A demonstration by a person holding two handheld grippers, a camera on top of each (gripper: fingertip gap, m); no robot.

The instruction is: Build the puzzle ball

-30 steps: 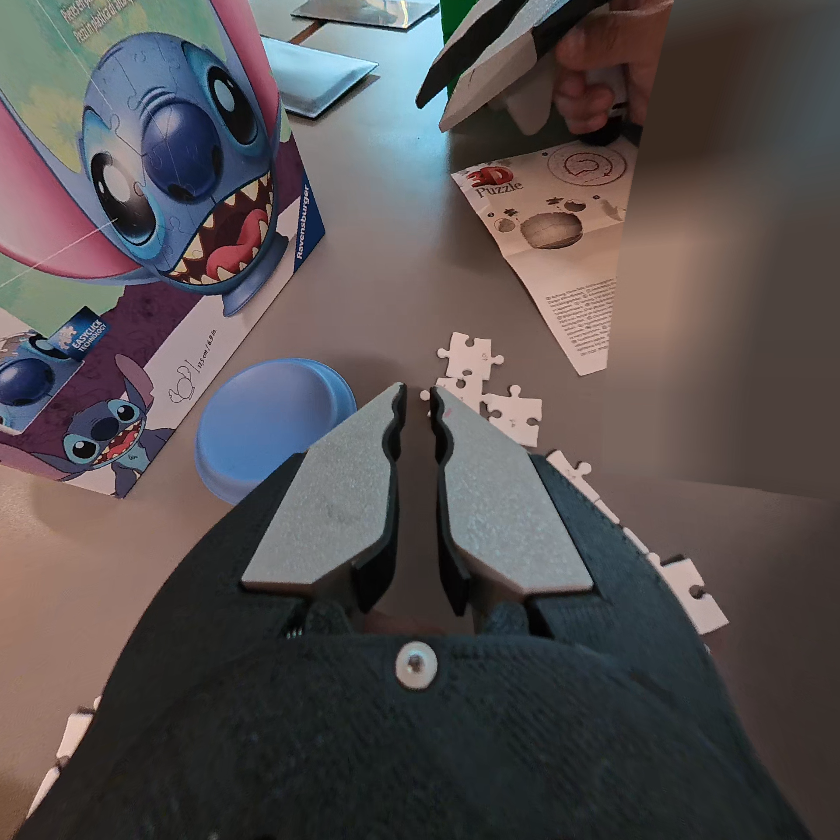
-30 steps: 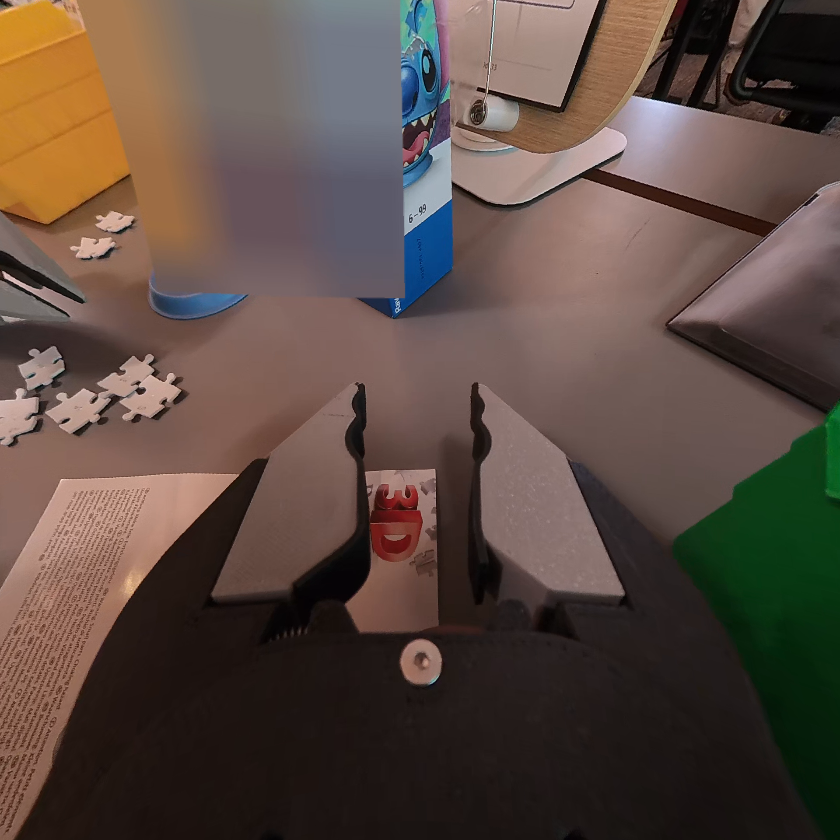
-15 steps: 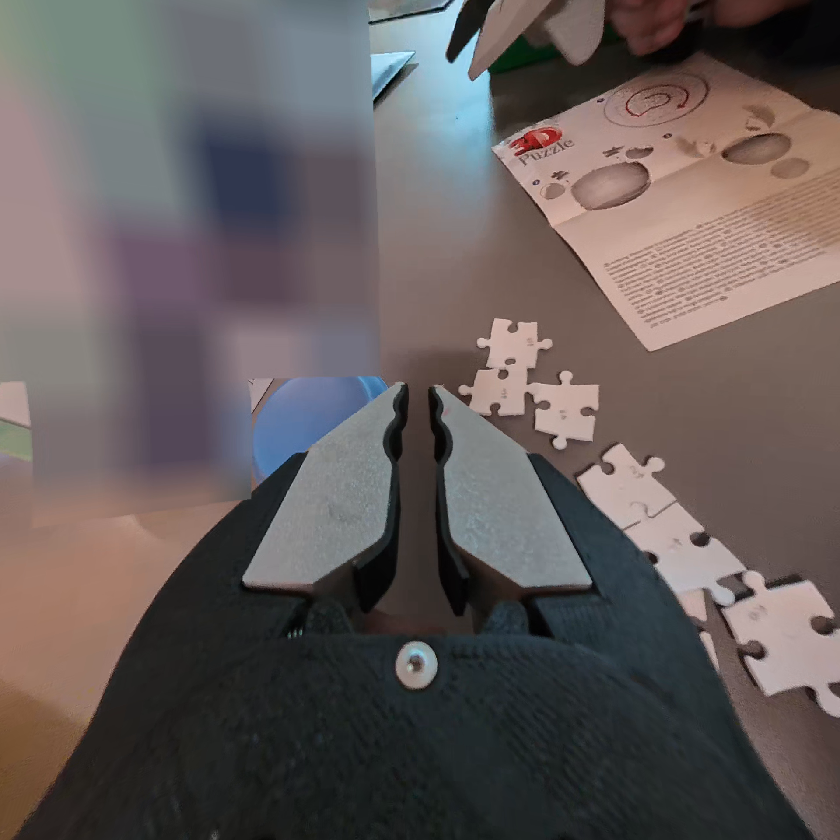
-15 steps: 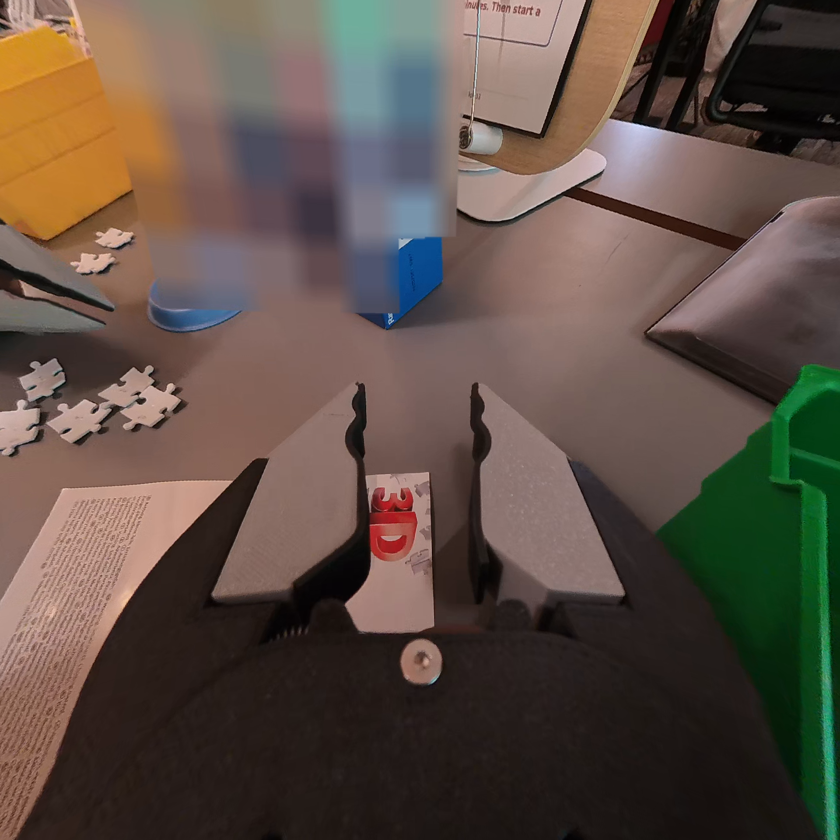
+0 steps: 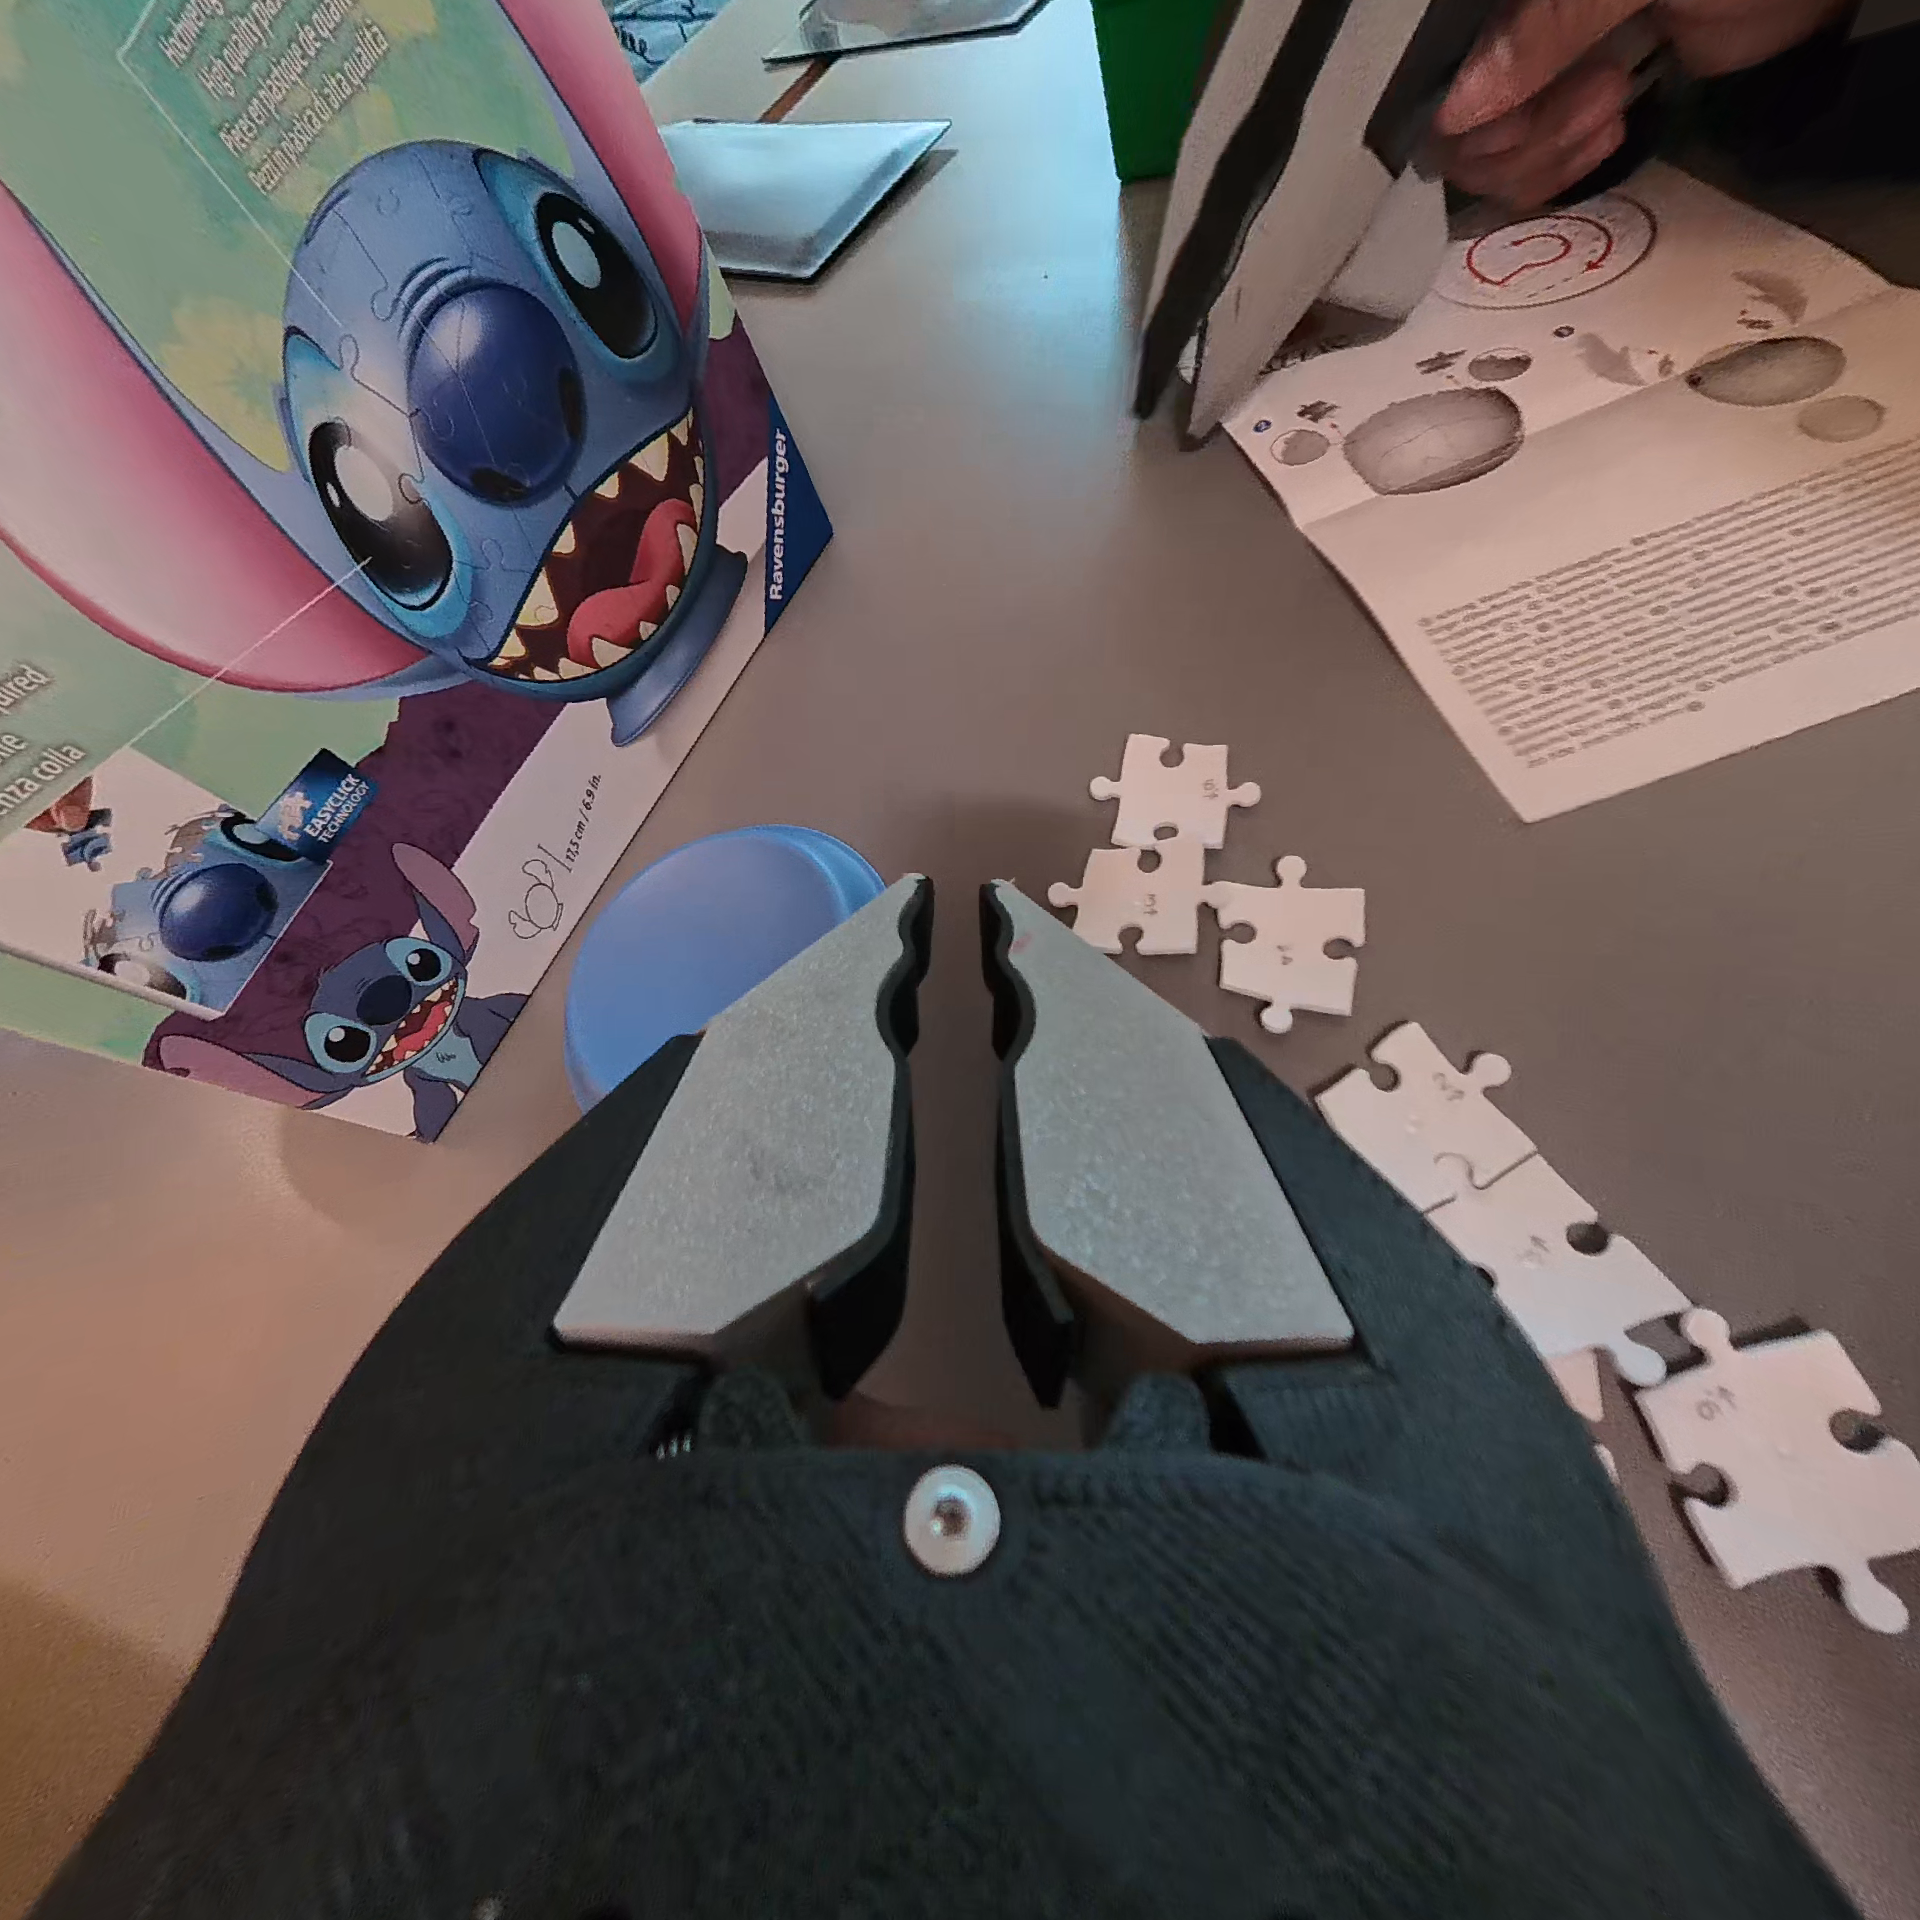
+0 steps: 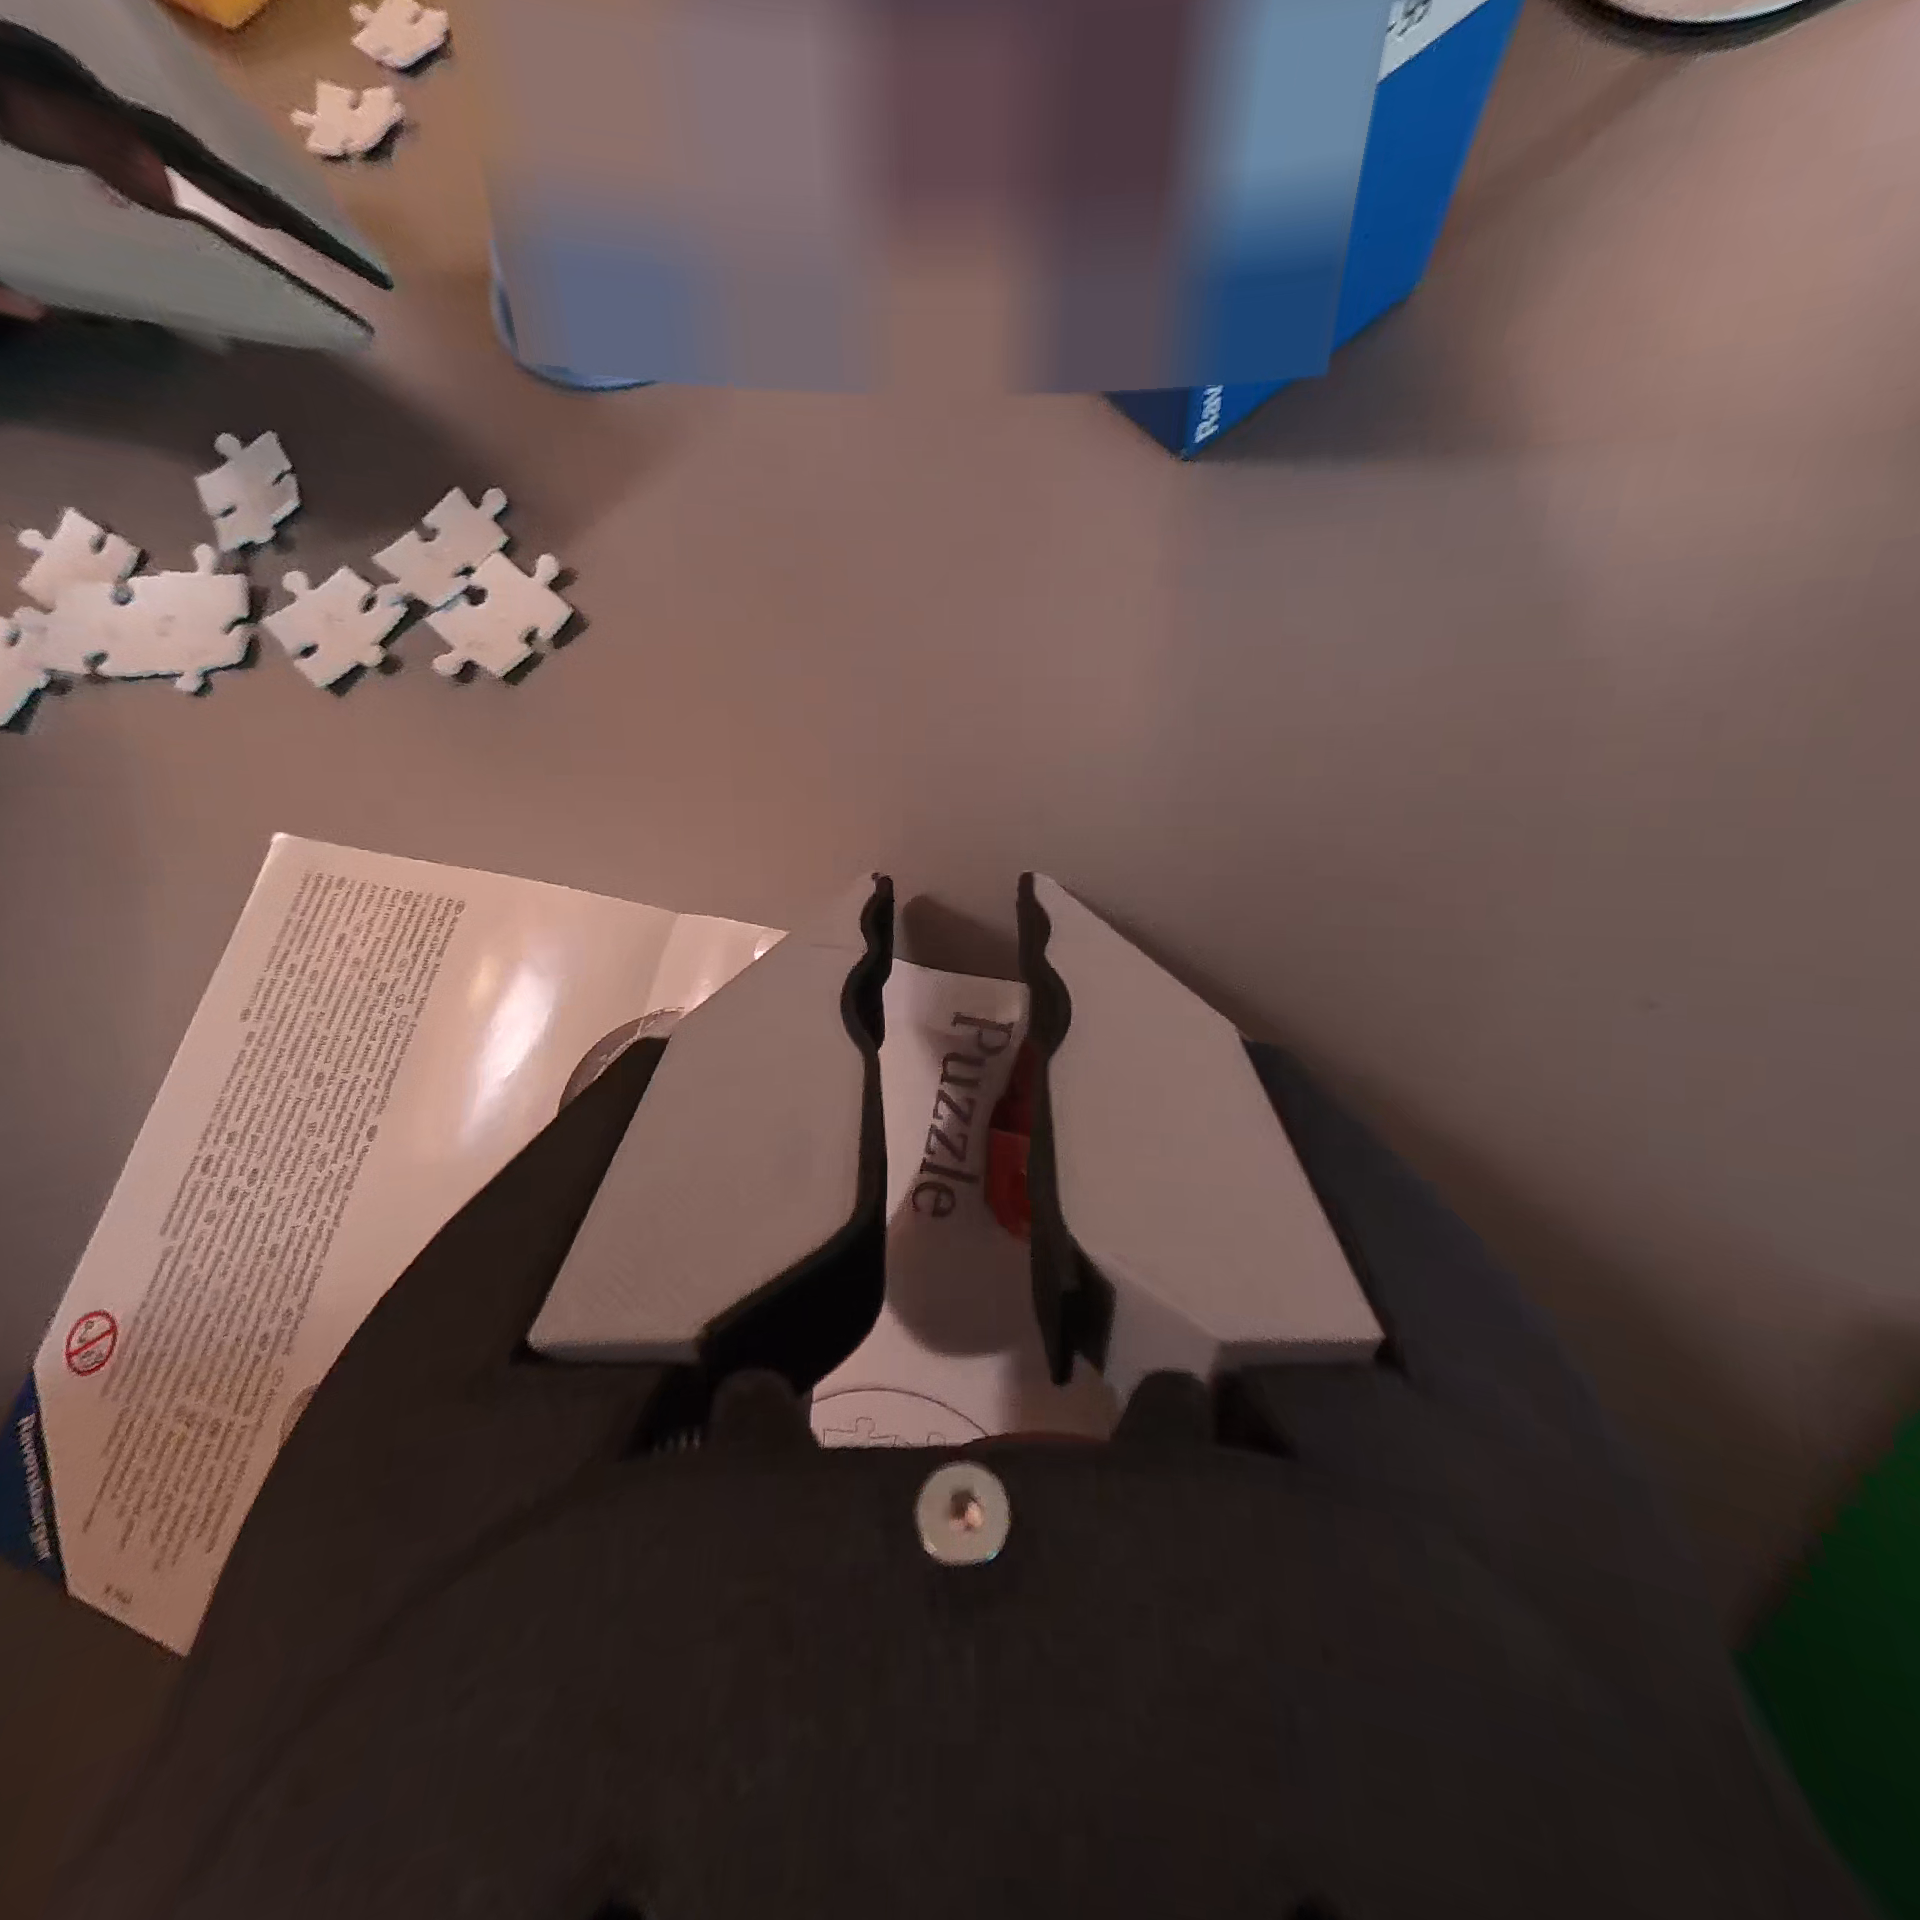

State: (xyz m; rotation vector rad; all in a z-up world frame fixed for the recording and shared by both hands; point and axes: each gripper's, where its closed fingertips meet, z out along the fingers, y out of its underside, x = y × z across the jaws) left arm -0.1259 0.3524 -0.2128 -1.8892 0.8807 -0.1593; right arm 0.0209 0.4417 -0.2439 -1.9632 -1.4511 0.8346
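Several white puzzle pieces (image 5: 1288, 940) lie face down on the grey table, just right of my left gripper (image 5: 956, 894). Some of them are joined in a strip (image 5: 1507, 1205). My left gripper's jaws are almost together and hold nothing. A blue round stand (image 5: 686, 935) sits by its left finger. My right gripper (image 6: 951, 894) is open and empty, tilted down over the corner of the folded instruction sheet (image 6: 312, 1143). The pieces (image 6: 343, 623) show at the left in the right wrist view. The sheet (image 5: 1662, 571) and the right gripper (image 5: 1169, 416) also show at the upper right in the left wrist view.
The tall puzzle box (image 5: 416, 468) stands at the left, next to the blue stand; its blue side (image 6: 1403, 208) shows in the right wrist view. A green bin (image 6: 1849, 1610) is at the right. A flat grey object (image 5: 810, 187) lies far back. Two more pieces (image 6: 343, 114) lie beyond the left gripper (image 6: 208, 239). The grippers' ends are close to 20 cm from one another. My right gripper is the nearer one to the flat grey object (image 5: 810, 187): about 20 cm, against 35 cm.
My right gripper has tipped down close over the instruction sheet and its jaws have narrowed. My left gripper has stayed nearly shut and has shifted a little by the pieces.
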